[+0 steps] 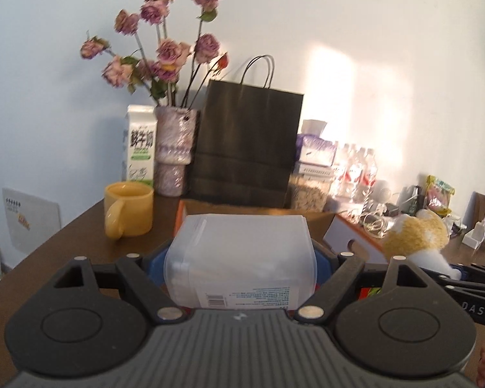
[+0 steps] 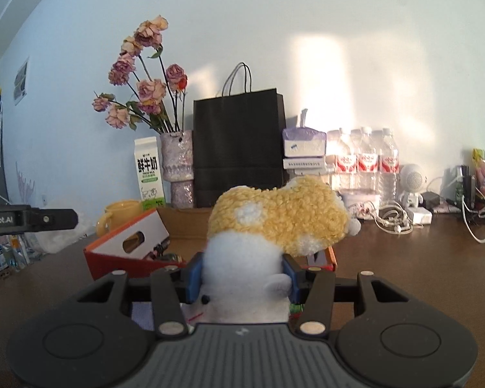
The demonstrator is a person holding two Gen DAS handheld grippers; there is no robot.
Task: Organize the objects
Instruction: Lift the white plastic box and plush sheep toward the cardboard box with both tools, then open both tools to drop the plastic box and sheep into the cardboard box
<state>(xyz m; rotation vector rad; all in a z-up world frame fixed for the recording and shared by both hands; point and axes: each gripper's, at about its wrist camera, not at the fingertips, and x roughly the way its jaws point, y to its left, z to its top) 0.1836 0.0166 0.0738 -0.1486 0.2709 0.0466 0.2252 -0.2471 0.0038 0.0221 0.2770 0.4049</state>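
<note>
My left gripper [image 1: 239,266] is shut on a wide translucent plastic container [image 1: 241,252] with a barcode label, held between its blue pads above the table. My right gripper [image 2: 242,278] is shut on a yellow and white plush toy [image 2: 274,223]; the blue pads press into its white lower part. The same plush toy [image 1: 414,239] shows at the right of the left wrist view. Behind both held things sits an open orange and white cardboard box [image 2: 129,245], also seen as the box [image 1: 349,236] past the container. The left gripper's black finger [image 2: 45,218] reaches in from the left edge of the right wrist view.
On the brown table [image 2: 404,258] stand a yellow mug [image 1: 129,208], a milk carton [image 1: 139,147], a vase of dried roses [image 1: 174,148], a black paper bag [image 1: 245,142], water bottles [image 2: 365,158], a tissue pack [image 2: 304,144], a small white speaker [image 2: 412,181] and cables [image 2: 391,218].
</note>
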